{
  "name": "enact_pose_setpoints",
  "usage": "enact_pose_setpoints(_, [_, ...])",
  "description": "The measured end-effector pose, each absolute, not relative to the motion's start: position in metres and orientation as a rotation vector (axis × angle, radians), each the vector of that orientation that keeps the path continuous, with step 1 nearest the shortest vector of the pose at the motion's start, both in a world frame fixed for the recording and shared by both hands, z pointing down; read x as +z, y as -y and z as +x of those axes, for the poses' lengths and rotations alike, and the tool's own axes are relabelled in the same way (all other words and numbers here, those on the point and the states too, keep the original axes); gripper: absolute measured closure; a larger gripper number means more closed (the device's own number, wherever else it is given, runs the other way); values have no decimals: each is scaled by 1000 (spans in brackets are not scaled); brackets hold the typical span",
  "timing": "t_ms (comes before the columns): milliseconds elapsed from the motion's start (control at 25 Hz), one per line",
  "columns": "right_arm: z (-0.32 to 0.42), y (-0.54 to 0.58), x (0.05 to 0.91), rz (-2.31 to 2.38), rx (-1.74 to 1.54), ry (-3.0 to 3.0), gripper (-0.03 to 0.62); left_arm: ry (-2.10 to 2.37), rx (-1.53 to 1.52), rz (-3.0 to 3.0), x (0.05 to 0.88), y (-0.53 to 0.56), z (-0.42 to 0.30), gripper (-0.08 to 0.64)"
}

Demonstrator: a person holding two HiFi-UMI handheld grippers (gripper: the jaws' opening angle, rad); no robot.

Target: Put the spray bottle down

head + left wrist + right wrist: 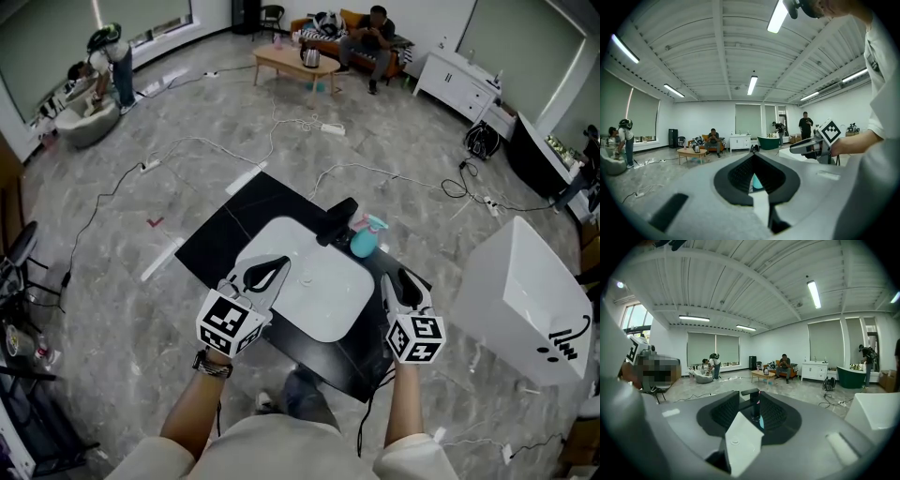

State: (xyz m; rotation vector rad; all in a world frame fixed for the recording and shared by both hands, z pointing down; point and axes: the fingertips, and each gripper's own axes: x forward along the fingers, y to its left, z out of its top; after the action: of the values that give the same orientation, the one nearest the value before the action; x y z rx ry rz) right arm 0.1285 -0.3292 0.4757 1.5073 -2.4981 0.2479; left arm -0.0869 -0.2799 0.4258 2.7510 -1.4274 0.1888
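Note:
The teal spray bottle [365, 242] with a pink trigger stands upright on the black tabletop [223, 240], just right of the black faucet [337, 221], and neither gripper touches it. My left gripper [281, 266] hovers over the near left rim of the white basin [323, 298], its fingertips meeting with nothing between them. My right gripper [403, 281] hangs at the basin's right edge, below the bottle, jaws apart and empty. In the left gripper view a teal sliver of the bottle [757, 182] shows behind the left gripper [753, 157]. The right gripper [750, 397] frames the faucet [751, 404] and the bottle [761, 422].
A large white box [523, 302] stands on the floor to the right of the table. Cables [202, 142] run across the marble floor. A coffee table [293, 64] and a sofa with a seated person [368, 39] are at the far side; another person [114, 62] bends at the far left.

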Motion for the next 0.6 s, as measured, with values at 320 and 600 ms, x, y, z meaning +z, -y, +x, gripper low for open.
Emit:
enact_pose_setpoints(320, [128, 273, 424, 1519, 142, 2517, 515, 1404, 189, 2814, 402, 247, -81, 558])
enact_pose_setpoints(600, [119, 235, 392, 1489, 134, 2568, 571, 1410, 182, 2848, 385, 223, -76, 558])
